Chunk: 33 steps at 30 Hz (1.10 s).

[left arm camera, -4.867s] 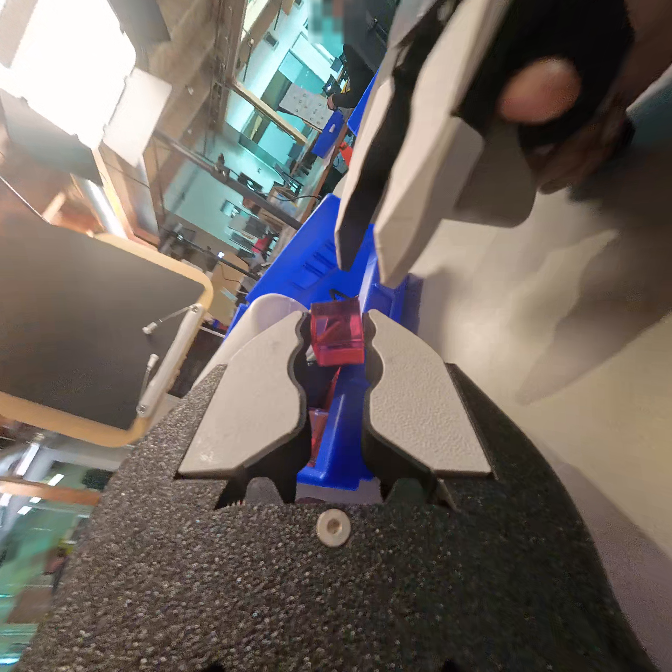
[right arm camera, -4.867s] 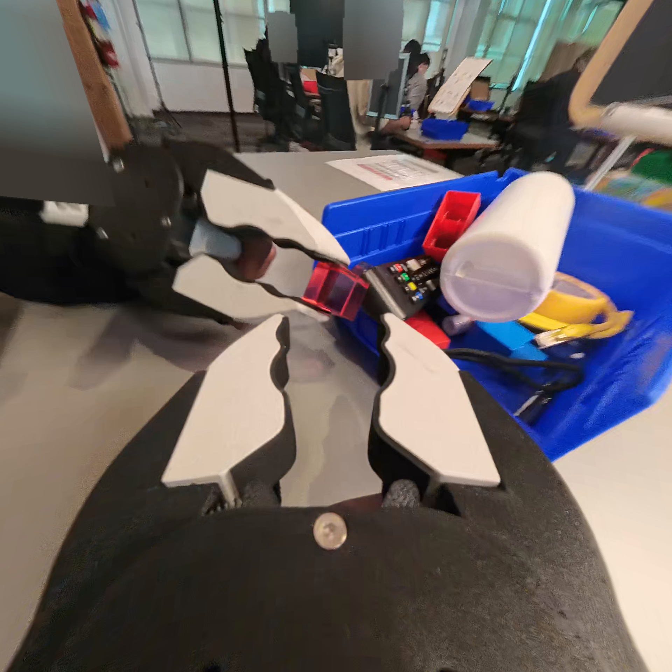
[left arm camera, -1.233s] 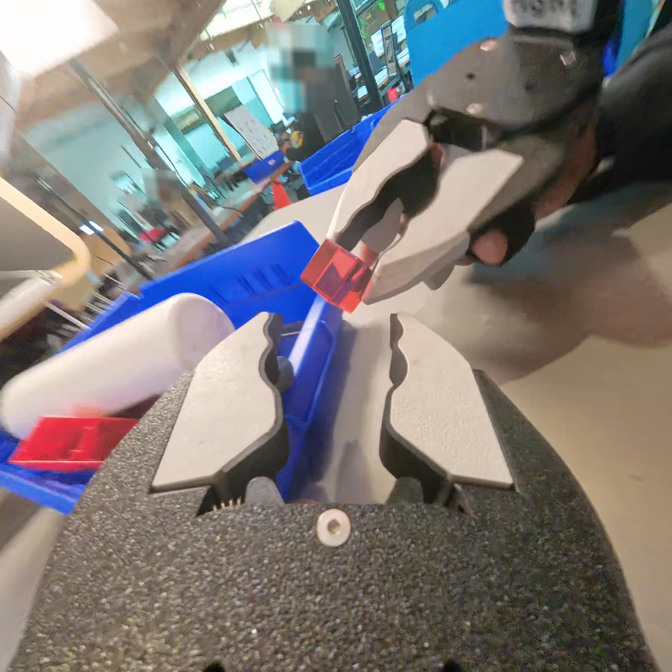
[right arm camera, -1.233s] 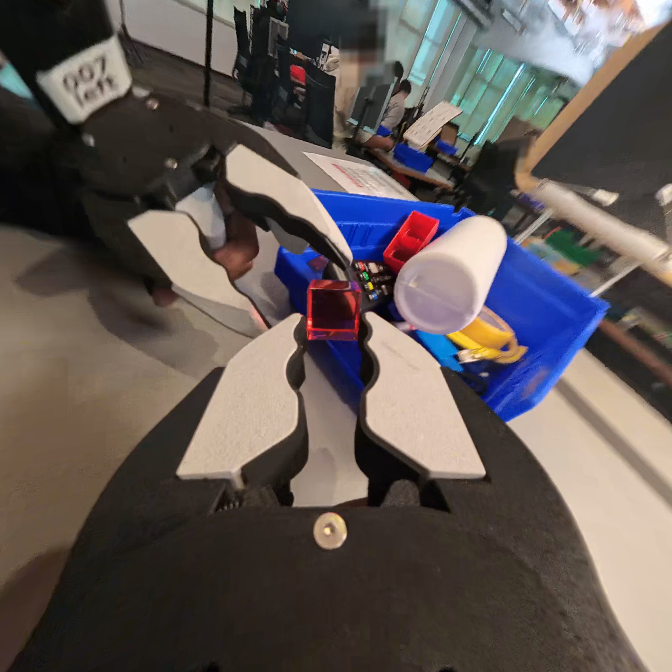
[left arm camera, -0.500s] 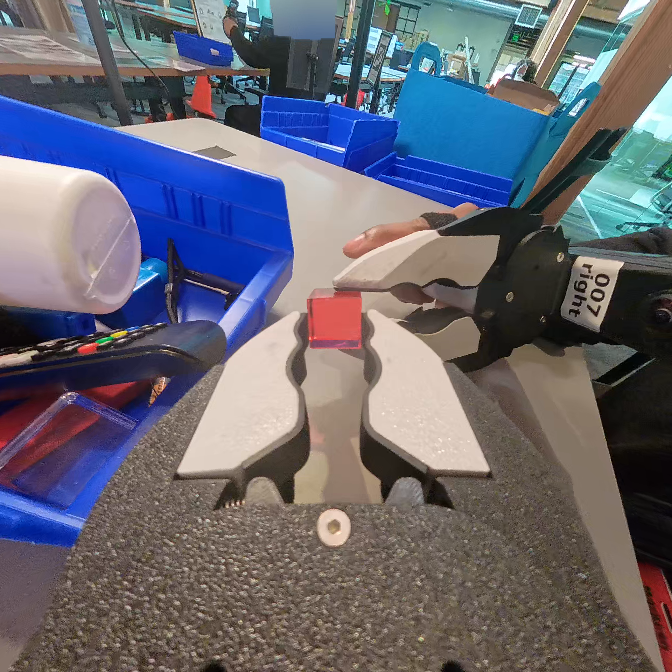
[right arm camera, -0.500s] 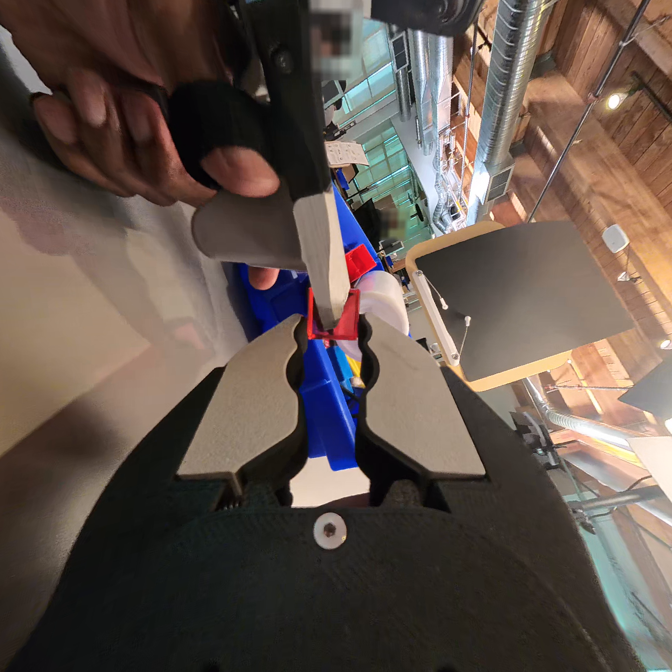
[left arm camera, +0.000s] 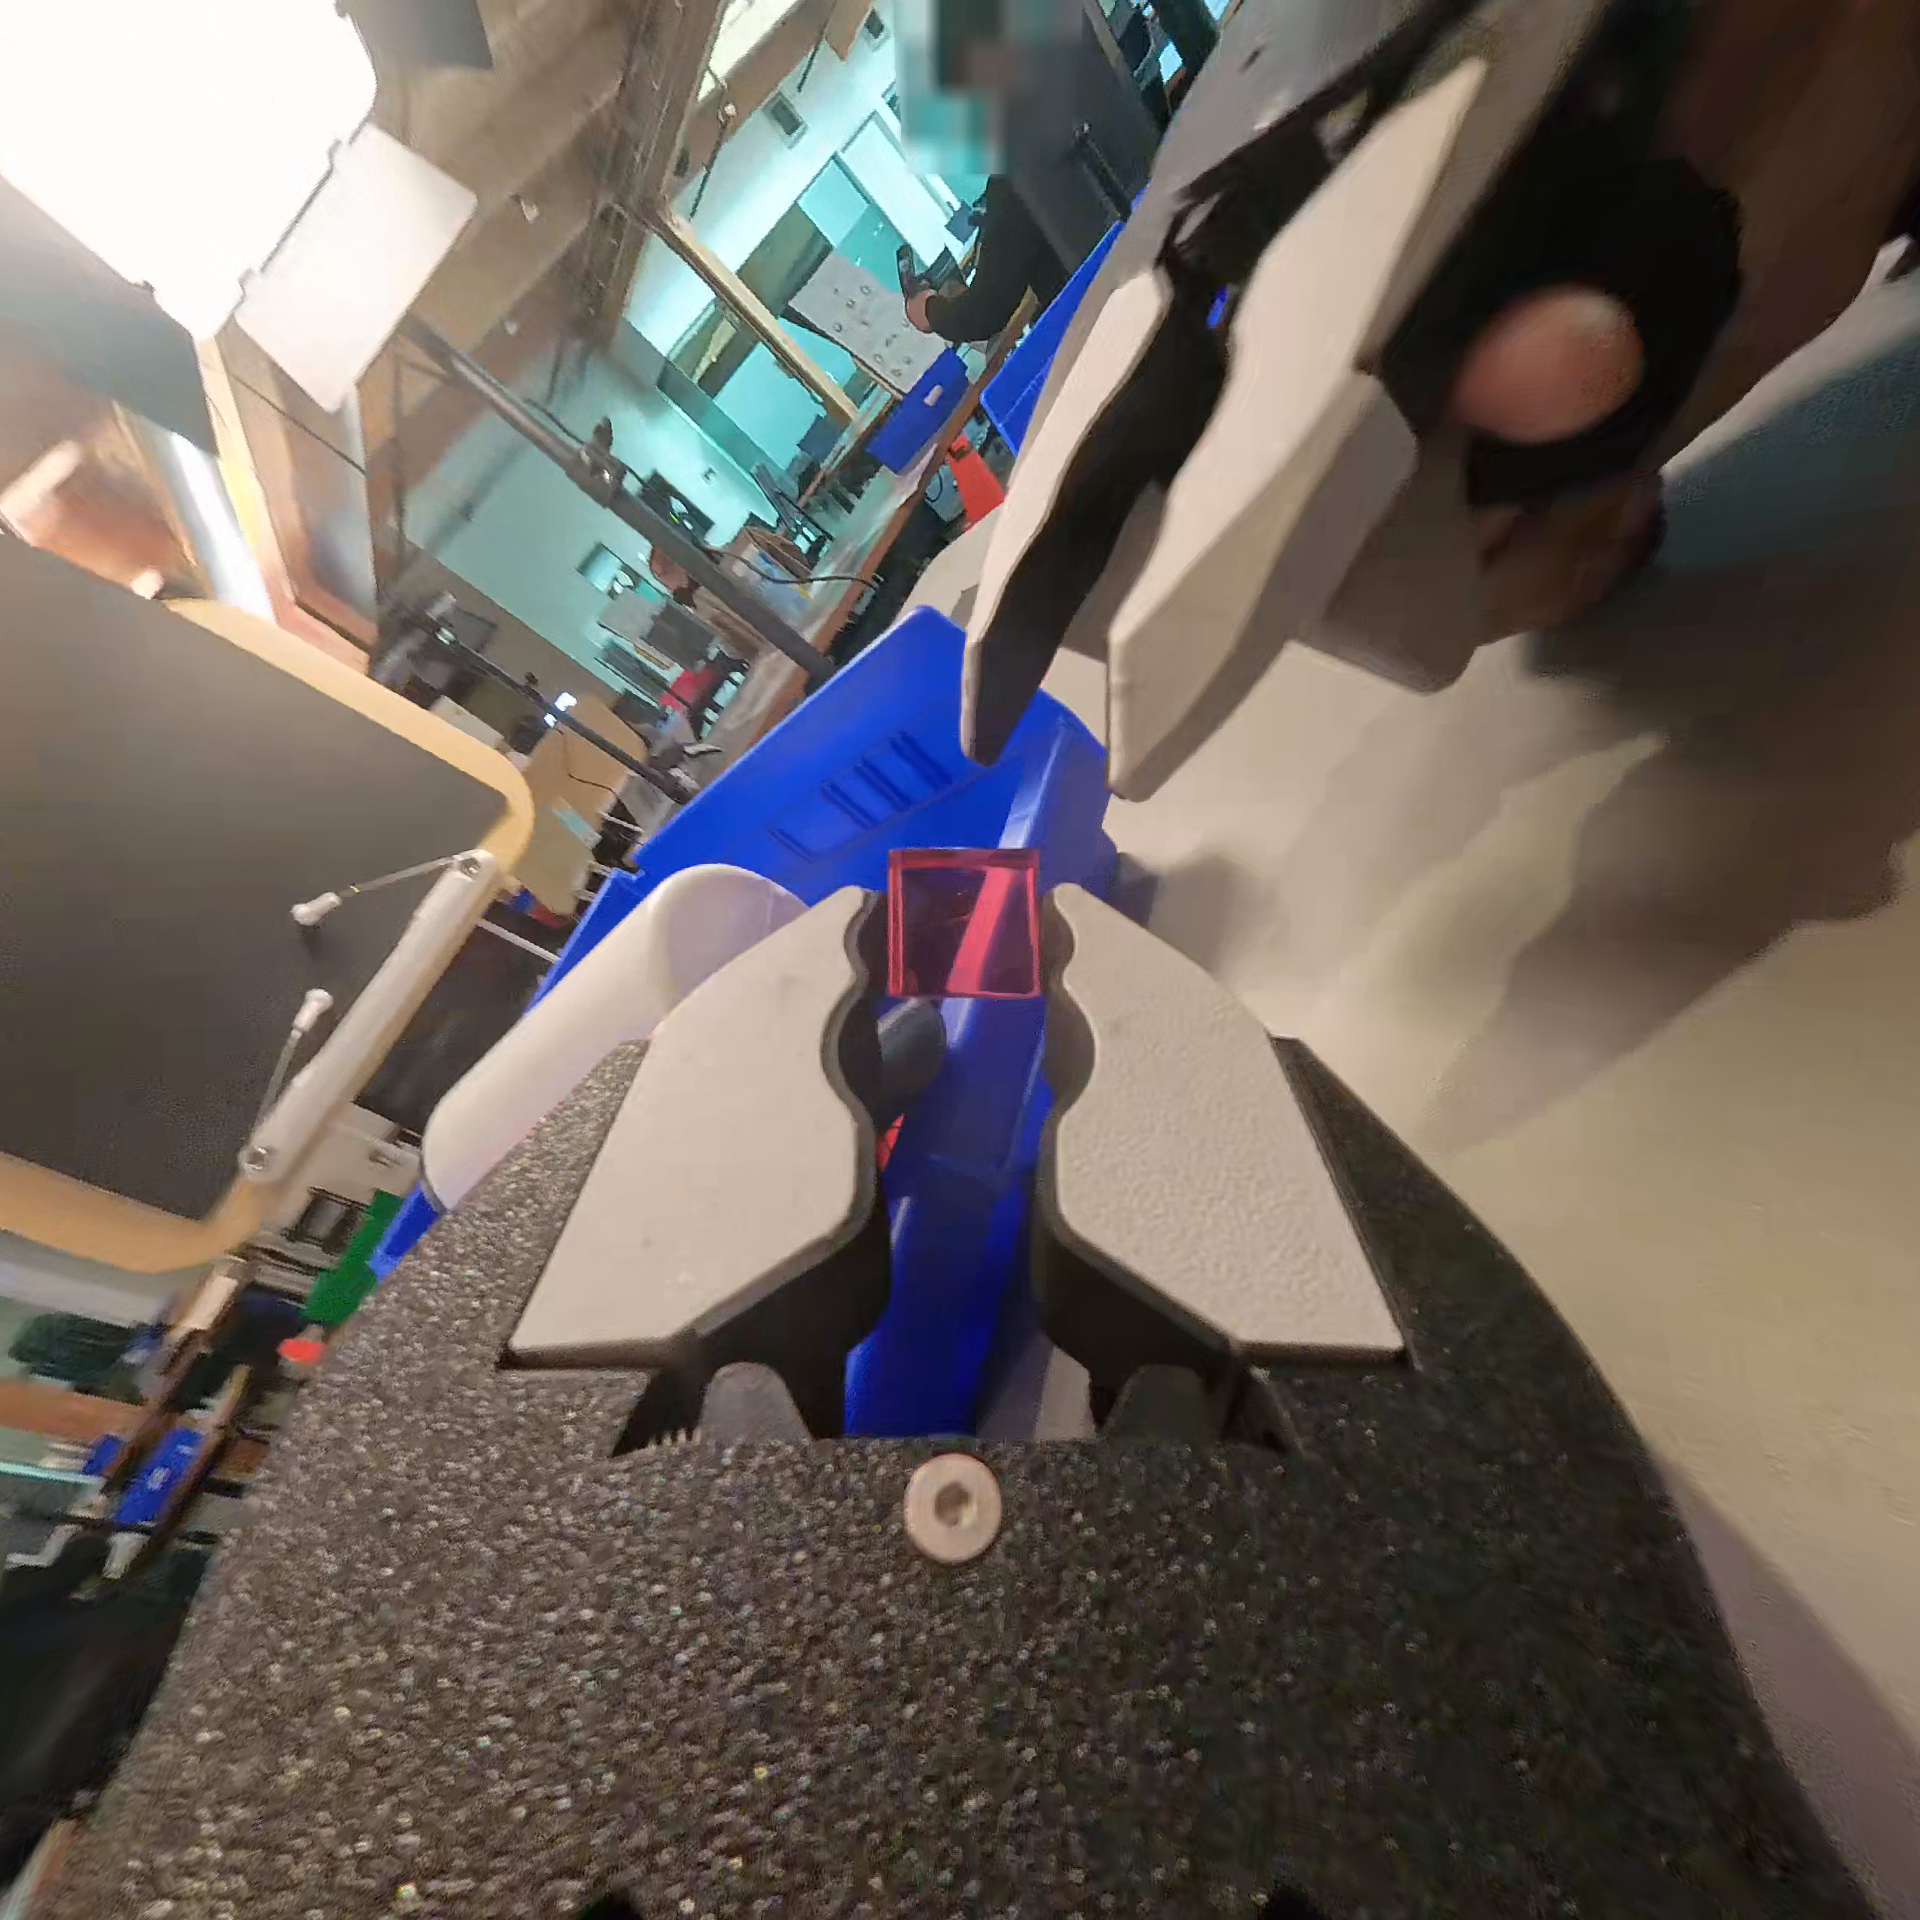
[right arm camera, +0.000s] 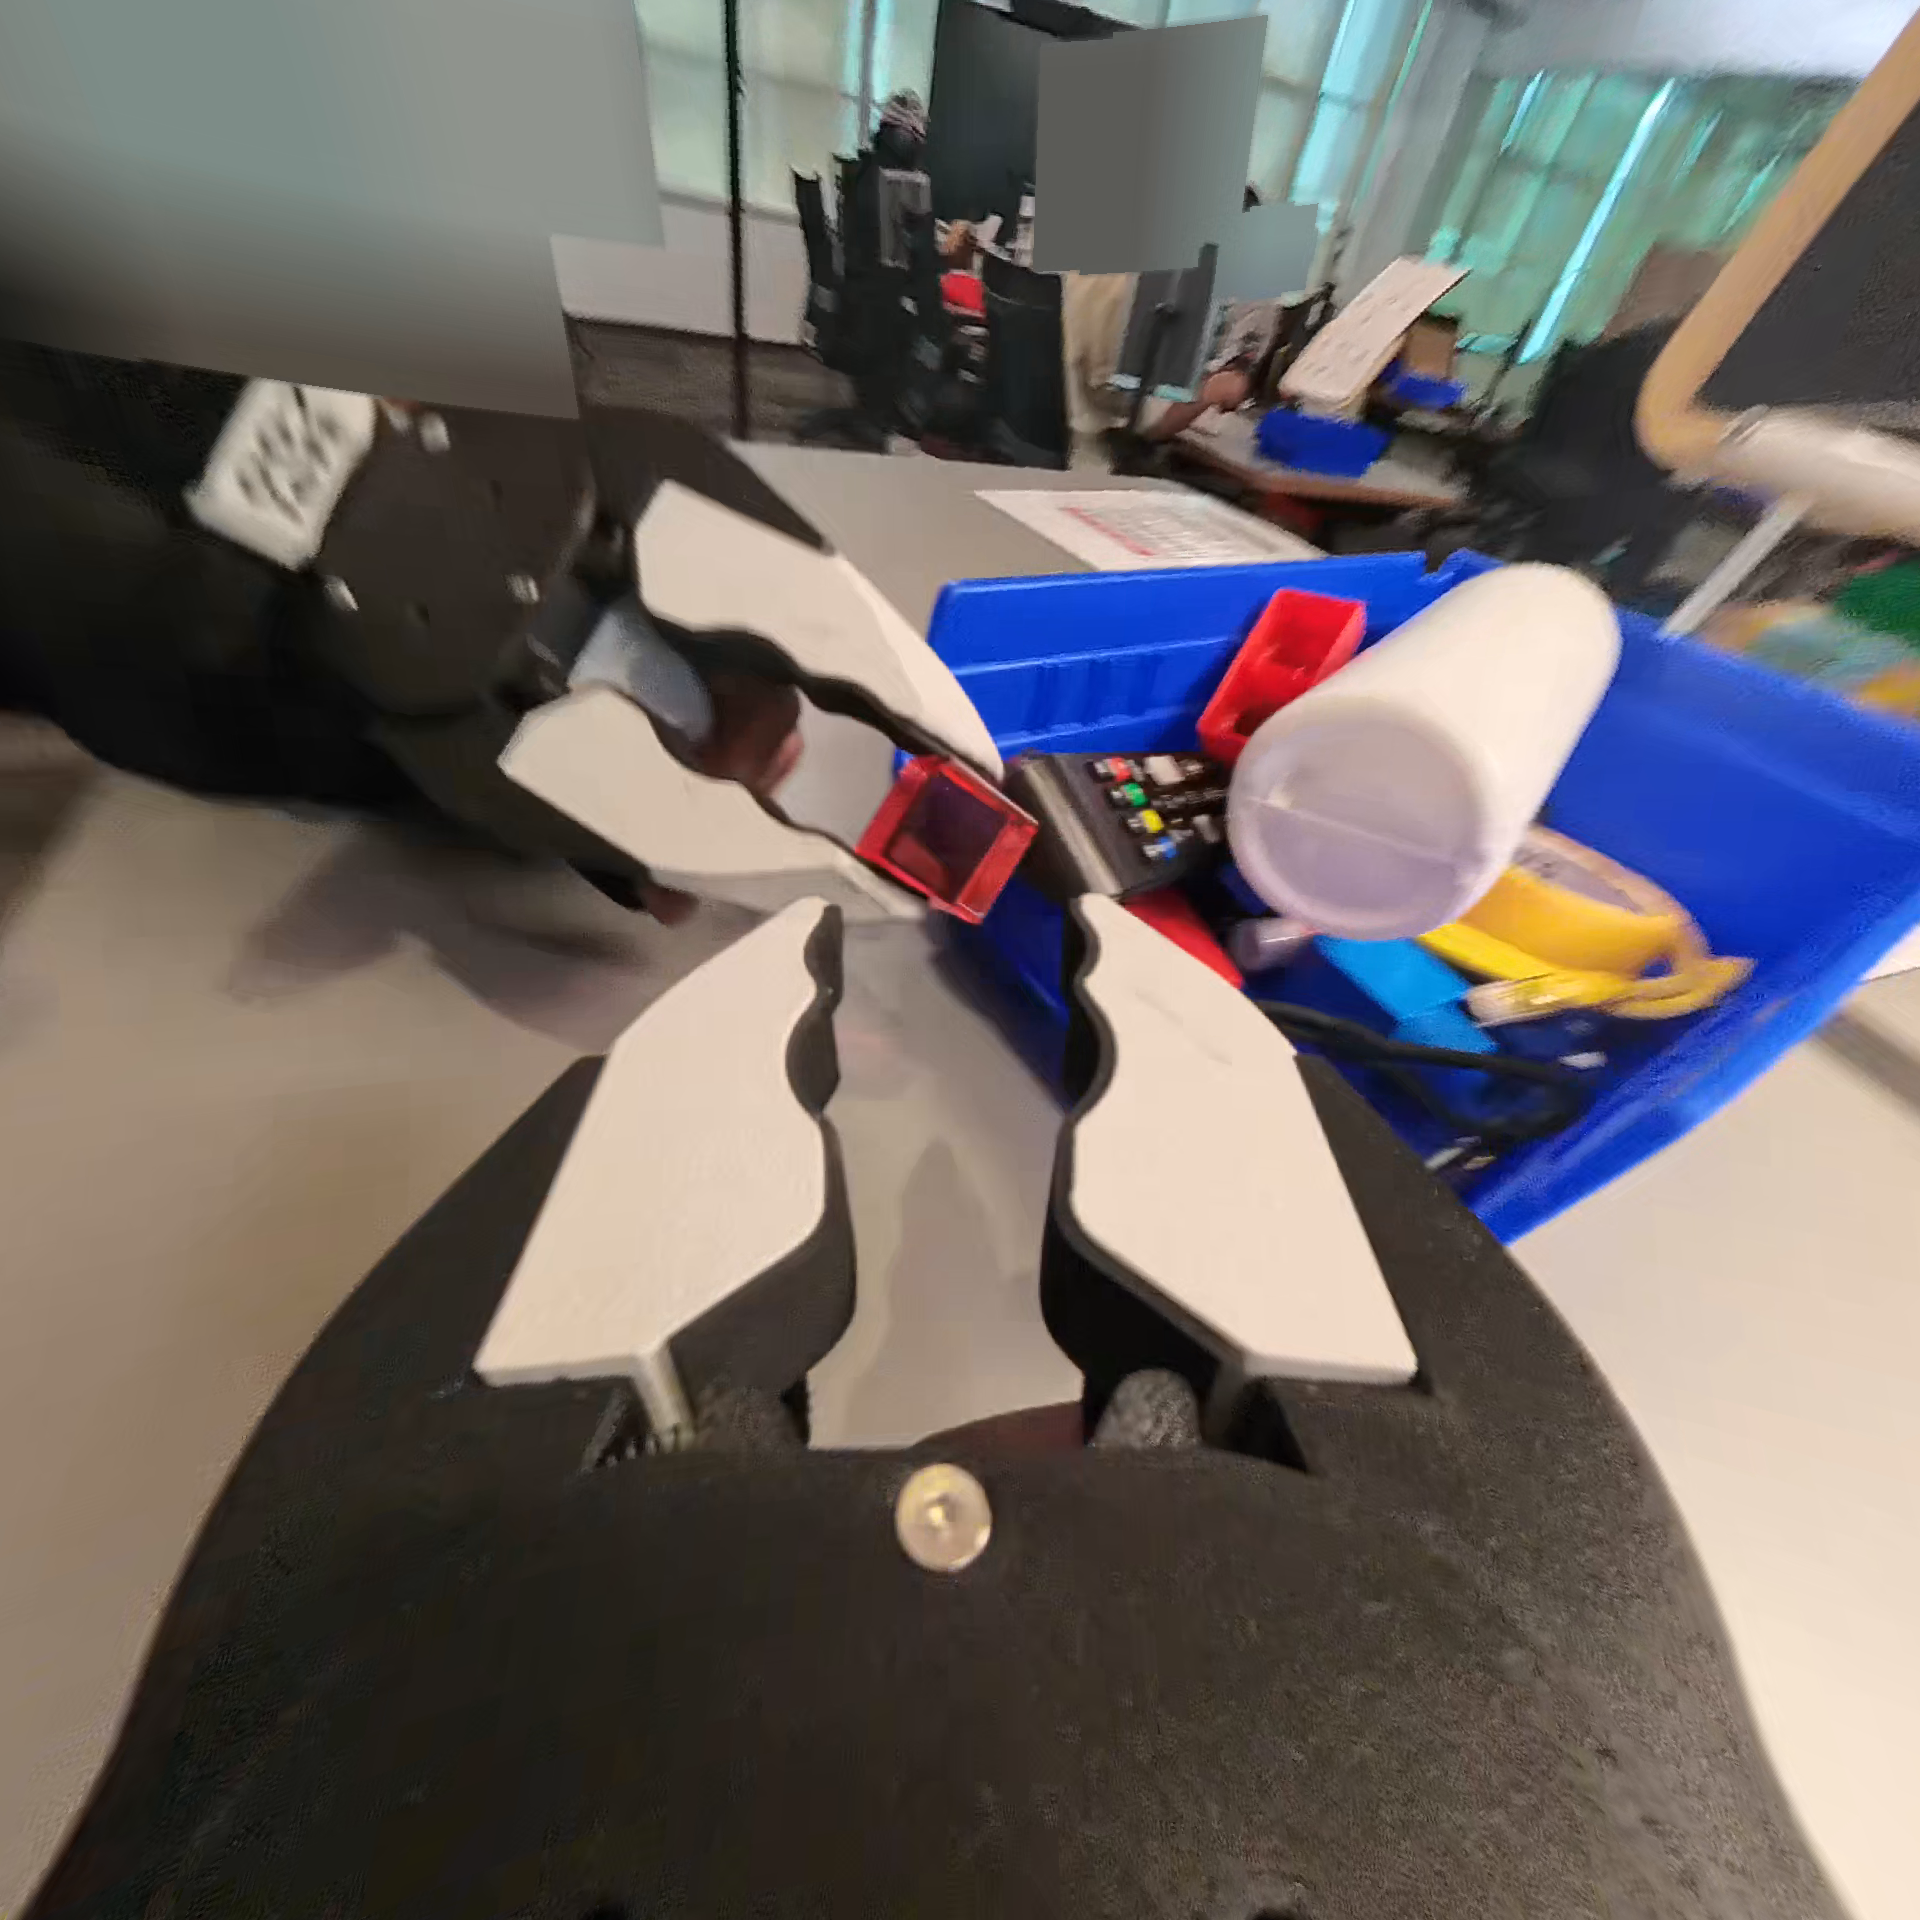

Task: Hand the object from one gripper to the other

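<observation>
A small clear red cube [left arm camera: 961, 935] is pinched between the tips of my left gripper [left arm camera: 961, 904], which is shut on it and holds it in the air. My right gripper [left arm camera: 1055, 764] shows beyond the cube in the left wrist view, open and apart from it. In the right wrist view my right gripper [right arm camera: 951, 925] is open and empty. Just past its tips the left gripper [right arm camera: 940, 836] comes in from the left with the red cube [right arm camera: 935, 831] in it. A person's hand holds each gripper.
A blue bin [right arm camera: 1714, 748] stands on the grey table [right arm camera: 208, 1091] to the right, holding a white cylinder [right arm camera: 1423, 758], a black remote [right arm camera: 1122, 821], a small red box [right arm camera: 1283, 655] and yellow tape [right arm camera: 1579, 914]. A black wood-rimmed panel [left arm camera: 208, 883] stands behind.
Half a second ago both grippers were closed on the cube. The right gripper has opened and drawn back; the cube stays in the left gripper. Both views have swung round.
</observation>
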Tool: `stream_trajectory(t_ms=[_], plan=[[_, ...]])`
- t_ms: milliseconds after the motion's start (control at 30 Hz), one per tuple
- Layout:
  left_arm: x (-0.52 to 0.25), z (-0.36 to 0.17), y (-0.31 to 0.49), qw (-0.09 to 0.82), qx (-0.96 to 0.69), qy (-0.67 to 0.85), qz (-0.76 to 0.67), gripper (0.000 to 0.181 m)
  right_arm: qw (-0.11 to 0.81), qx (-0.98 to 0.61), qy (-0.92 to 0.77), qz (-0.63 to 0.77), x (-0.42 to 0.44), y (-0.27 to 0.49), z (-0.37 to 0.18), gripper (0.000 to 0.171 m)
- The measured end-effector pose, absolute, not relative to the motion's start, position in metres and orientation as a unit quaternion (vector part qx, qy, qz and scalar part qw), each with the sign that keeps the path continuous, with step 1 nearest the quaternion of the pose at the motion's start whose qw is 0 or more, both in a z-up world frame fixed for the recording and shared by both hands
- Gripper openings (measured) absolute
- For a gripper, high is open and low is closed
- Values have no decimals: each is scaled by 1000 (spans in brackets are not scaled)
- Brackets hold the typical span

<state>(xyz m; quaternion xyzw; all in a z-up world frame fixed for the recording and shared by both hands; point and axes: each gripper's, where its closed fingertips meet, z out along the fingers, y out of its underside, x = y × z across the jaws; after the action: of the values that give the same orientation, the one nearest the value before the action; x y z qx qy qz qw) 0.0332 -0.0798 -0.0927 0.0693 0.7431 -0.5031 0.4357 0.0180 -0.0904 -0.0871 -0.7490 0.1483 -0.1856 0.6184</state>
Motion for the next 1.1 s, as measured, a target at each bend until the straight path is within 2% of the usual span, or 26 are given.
stream_trajectory(t_ms=[233,300,367,400,500,633,767,967,1100], plan=[[16,-91,-89,439,123,723,-519,28,635,-732,246,-7,10,-77,-96,51],[12,-92,-91,434,135,722,-521,28,639,-725,254,40,5,-72,-97,49],[11,-93,-91,434,137,720,-524,28,648,-714,261,46,6,-73,-94,35],[12,-93,-91,430,133,722,-525,28,649,-713,264,31,9,-75,-93,27],[16,-96,-90,370,89,745,-547,35,638,-723,250,-83,22,-85,-90,27],[24,-88,-86,225,-27,765,-603,45,570,-747,172,-297,33,-99,-84,27],[26,-85,-84,65,-129,756,-639,49,486,-750,57,-445,25,-92,-86,27],[8,-101,-94,-88,-169,761,-619,51,466,-738,-5,-488,12,-79,-90,26],[3,-99,-94,-113,-161,756,-625,33,472,-732,-27,-490,8,-78,-89,26]])
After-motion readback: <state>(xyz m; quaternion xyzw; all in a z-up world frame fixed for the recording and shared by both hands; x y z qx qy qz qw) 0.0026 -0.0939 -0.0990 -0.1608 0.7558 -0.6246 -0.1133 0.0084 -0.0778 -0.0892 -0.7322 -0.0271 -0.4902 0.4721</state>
